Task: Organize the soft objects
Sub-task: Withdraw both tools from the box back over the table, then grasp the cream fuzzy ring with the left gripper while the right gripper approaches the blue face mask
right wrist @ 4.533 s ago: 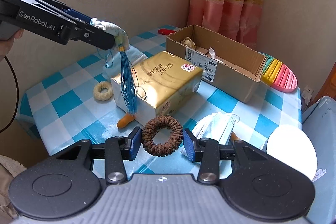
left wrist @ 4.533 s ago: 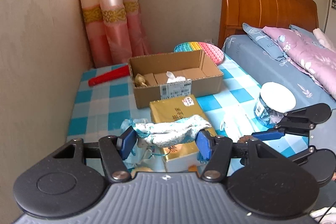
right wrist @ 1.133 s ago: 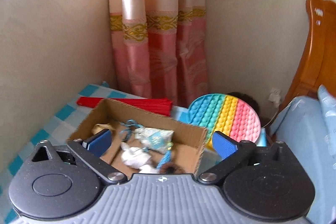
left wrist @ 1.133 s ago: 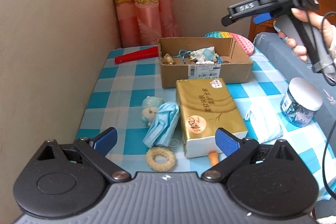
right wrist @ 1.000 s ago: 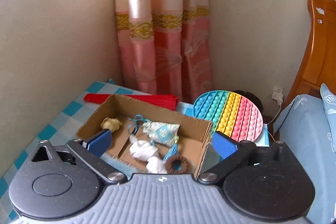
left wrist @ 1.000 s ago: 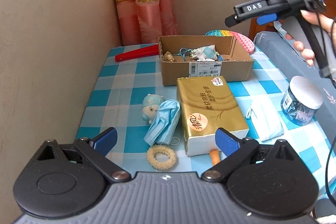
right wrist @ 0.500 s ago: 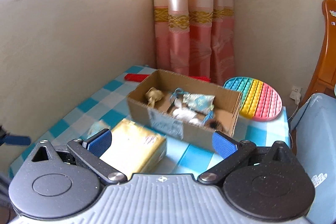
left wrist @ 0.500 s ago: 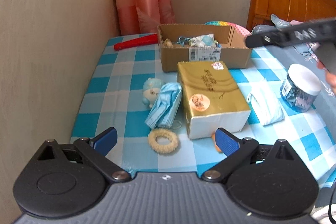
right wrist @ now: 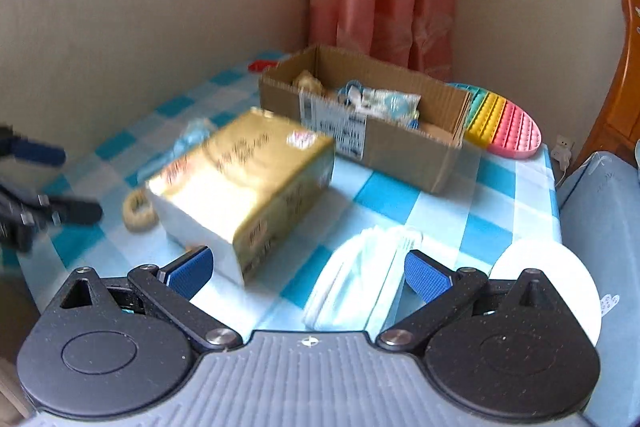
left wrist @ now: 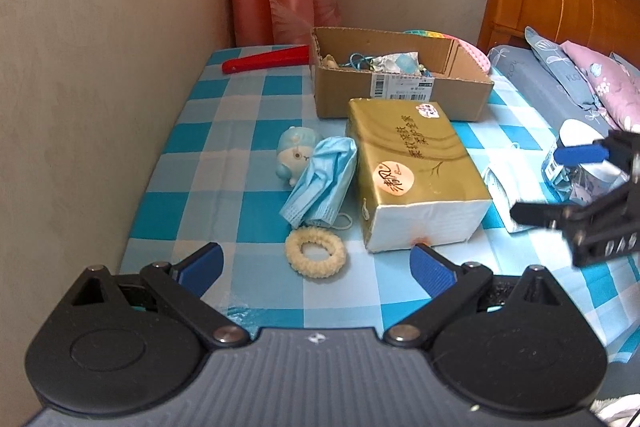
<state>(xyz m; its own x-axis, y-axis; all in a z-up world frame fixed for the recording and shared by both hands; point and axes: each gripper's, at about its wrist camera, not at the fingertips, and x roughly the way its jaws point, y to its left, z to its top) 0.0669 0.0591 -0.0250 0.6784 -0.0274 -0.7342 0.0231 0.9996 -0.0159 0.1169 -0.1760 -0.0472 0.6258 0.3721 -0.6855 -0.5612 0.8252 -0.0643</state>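
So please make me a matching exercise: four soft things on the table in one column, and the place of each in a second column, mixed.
Things:
1. cream scrunchie
2. blue face mask
3. white face mask
4. blue plush toy

Places:
A. against the blue face mask, on its wall side
B. between the open left claw tips
C. between the open right claw tips
D. beside the gold tissue pack, on the side away from the bed

Pairs: 1-B, 2-D, 3-C, 4-A

right gripper (right wrist: pixel 308 269) wide, empty | white mask (right wrist: pixel 360 287) below | gold pack (right wrist: pixel 244 183) left
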